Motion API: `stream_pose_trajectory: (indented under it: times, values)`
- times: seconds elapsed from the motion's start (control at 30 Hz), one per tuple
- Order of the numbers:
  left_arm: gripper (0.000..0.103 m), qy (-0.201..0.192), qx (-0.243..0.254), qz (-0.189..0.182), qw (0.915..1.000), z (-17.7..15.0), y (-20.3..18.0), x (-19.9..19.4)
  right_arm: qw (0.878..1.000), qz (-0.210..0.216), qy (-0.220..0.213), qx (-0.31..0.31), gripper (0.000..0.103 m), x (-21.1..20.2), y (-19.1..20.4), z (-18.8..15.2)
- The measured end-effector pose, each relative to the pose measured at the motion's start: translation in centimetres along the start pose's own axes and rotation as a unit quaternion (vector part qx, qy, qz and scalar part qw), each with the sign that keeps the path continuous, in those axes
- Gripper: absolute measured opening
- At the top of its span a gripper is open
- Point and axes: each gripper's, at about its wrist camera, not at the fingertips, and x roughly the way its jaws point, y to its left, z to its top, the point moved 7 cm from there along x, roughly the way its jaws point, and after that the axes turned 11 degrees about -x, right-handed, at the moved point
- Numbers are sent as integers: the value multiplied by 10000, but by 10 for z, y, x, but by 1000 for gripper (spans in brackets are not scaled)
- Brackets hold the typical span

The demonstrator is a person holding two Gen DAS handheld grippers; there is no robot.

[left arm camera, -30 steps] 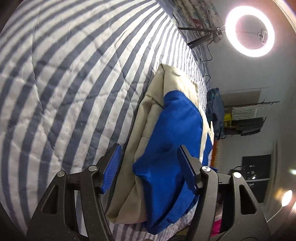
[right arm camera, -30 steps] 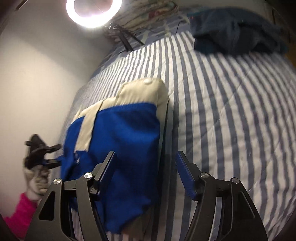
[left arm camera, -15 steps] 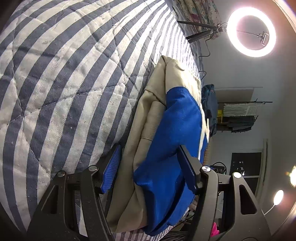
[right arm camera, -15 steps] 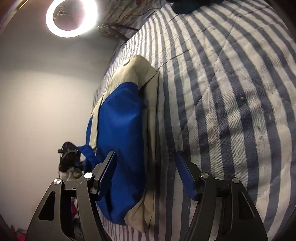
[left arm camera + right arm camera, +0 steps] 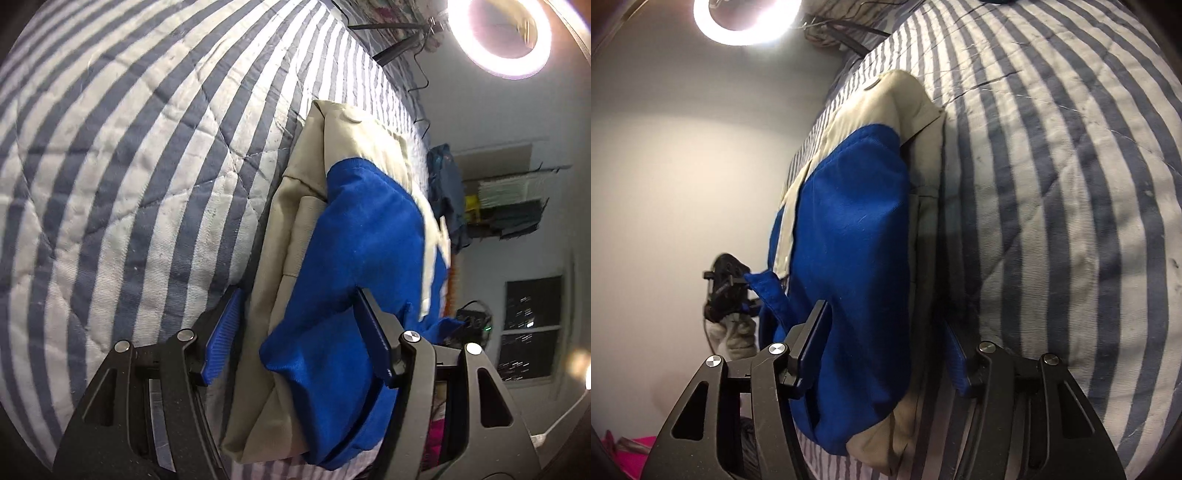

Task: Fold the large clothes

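Both grippers straddle a folded blue-and-beige garment (image 5: 354,240) lying on the striped quilt (image 5: 129,166) near its edge. Left gripper (image 5: 299,332) sits roughly half open around the near end, pads not clearly pressing. Right gripper (image 5: 886,347) has just been closing with the garment's near end between its fingers; firm grip unclear.

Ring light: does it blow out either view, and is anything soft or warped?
Left wrist: ring light blooms at top right, bedspread stripes bow with fisheye. Right wrist: the light is clipped at the top edge, and the far tongs look soft.
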Motion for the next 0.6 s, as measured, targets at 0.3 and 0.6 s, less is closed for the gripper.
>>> stream_pose_trajectory:
  times: [0.3, 0.6]
  values:
    - [64, 66, -196, -450, 9988, -6, -18, 18, 9999, -20, -119, 75, 45, 0, -2, 0]
    - [64, -90, -128, -433, 9989, -1, -14, 19, 9997, -173, -146, 89, 43, 13, 7, 4]
